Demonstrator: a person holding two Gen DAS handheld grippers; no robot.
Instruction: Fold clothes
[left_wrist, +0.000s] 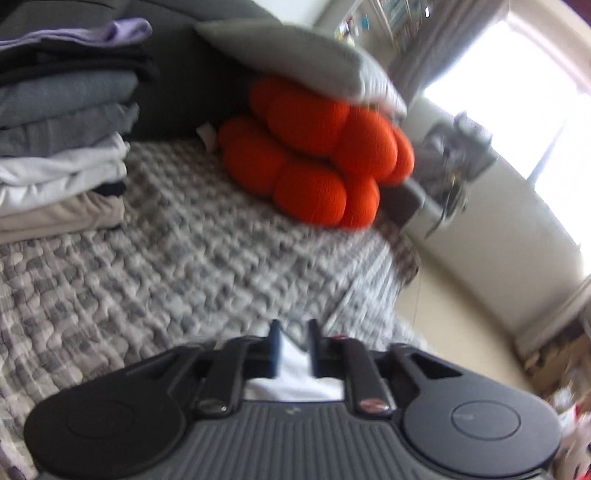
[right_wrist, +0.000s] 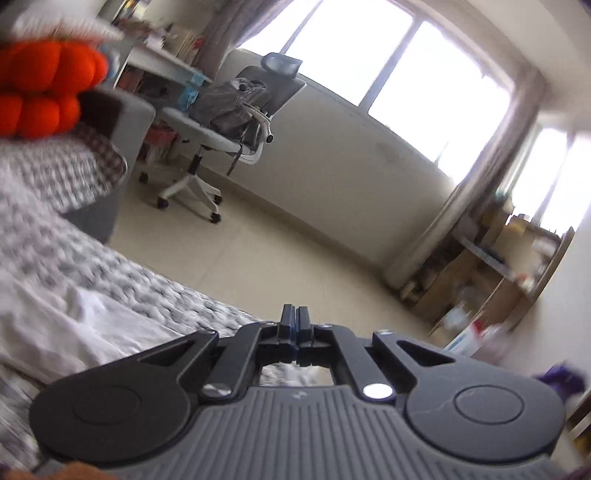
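The left gripper (left_wrist: 293, 341) is hovering over the checked bedspread (left_wrist: 184, 258), jaws standing apart. White fabric is showing between and beneath them at the bottom centre of the left wrist view, but blur is preventing a finding on whether the pads are touching it; nothing appears pinched. The right gripper (right_wrist: 295, 325) is pointing out over the bed's edge toward the floor and office chair (right_wrist: 221, 122), jaws pressed together with nothing visible between them.

The white garment (right_wrist: 85, 325) is lying spread on the bedspread in the lower left of the right wrist view, to the left of and behind the right gripper's tips. Its long axis cannot be determined, as only part is showing. The stack of folded clothes (left_wrist: 62, 122) is sitting at the upper left of the left wrist view, with the orange cushion (left_wrist: 314, 155) beyond it at upper centre.

Judgement: the left gripper is the nearer to the garment; the right is facing away and would need turning back leftward.
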